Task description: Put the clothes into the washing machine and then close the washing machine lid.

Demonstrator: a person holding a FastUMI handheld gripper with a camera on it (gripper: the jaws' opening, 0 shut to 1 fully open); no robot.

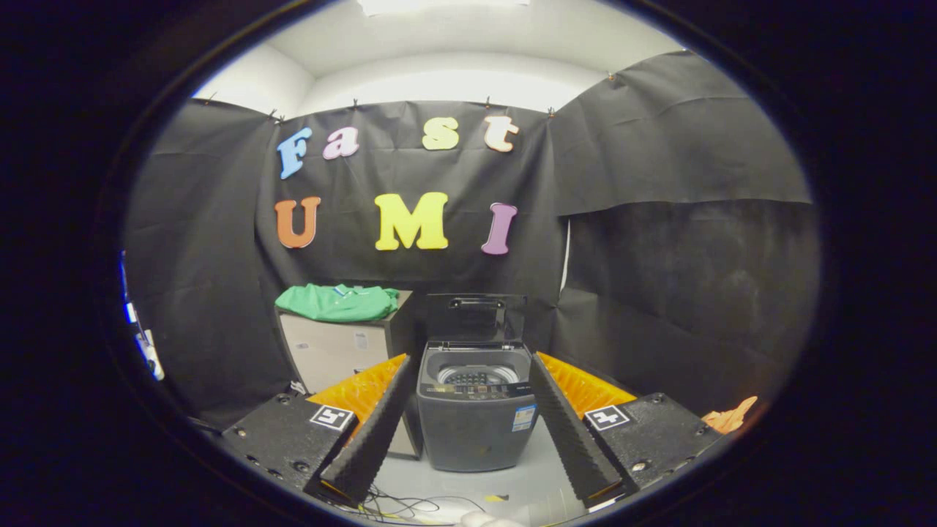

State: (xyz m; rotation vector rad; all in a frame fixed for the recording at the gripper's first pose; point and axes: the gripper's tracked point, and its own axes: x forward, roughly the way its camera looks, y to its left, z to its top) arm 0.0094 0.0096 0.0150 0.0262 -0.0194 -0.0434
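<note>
A dark grey top-loading washing machine (476, 417) stands on the floor straight ahead, seen in the gap between my two fingers. Its lid (474, 317) is raised upright at the back, and the drum (474, 376) shows open below it. A green garment (338, 301) lies folded on top of a pale cabinet (333, 353) just left of the machine, beyond my left finger. My gripper (468, 377) is open, its ribbed black fingers (373, 428) spread wide with nothing between them, well short of both machine and garment.
Black cloth walls close in the booth behind and to both sides. Loose cables (399, 505) trail on the pale floor in front of the machine. An orange scrap (728, 419) lies low at the right, past my right finger.
</note>
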